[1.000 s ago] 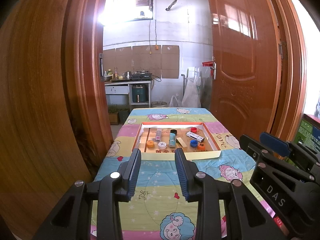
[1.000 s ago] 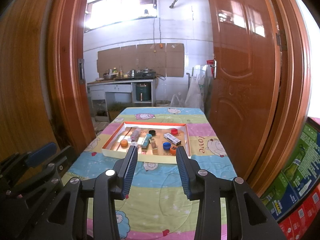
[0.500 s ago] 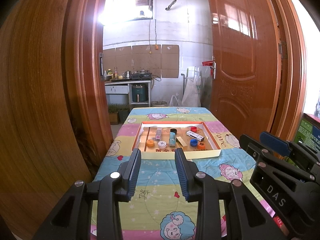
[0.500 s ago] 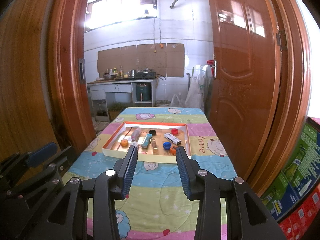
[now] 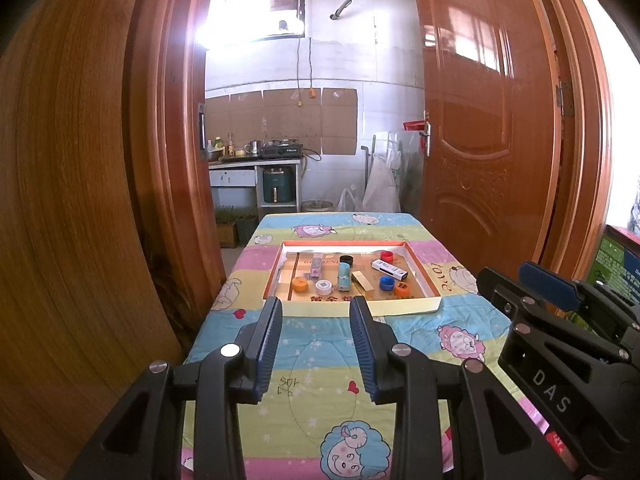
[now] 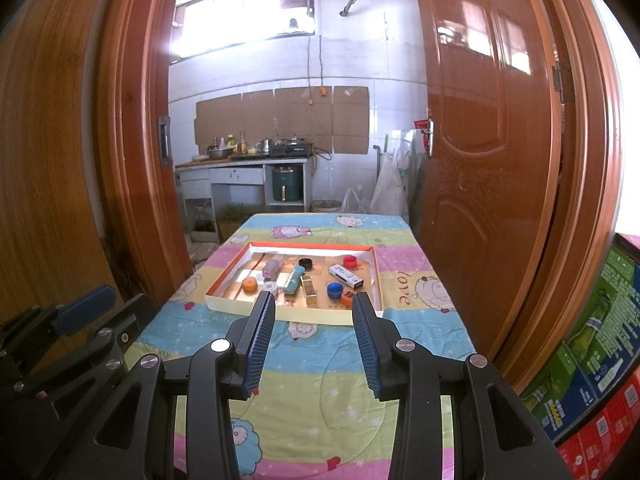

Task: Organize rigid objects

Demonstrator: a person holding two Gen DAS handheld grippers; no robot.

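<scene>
Left tongs point(image 5: 316, 312) part-open, empty, above surface point(image 5: 320, 392). Right tongs point(image 6: 314, 308) part-open, empty. Tray point(image 5: 420, 268) at 12 o'clock holds caps, small boxes.

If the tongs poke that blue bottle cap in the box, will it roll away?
Probably not far. The blue cap lies flat on the floor of the shallow box, so a push would likely make it slide rather than roll. It looks small and stiff, so probably light and easy to knock. The box wall and the orange cap close beside it would likely stop it soon.
</scene>
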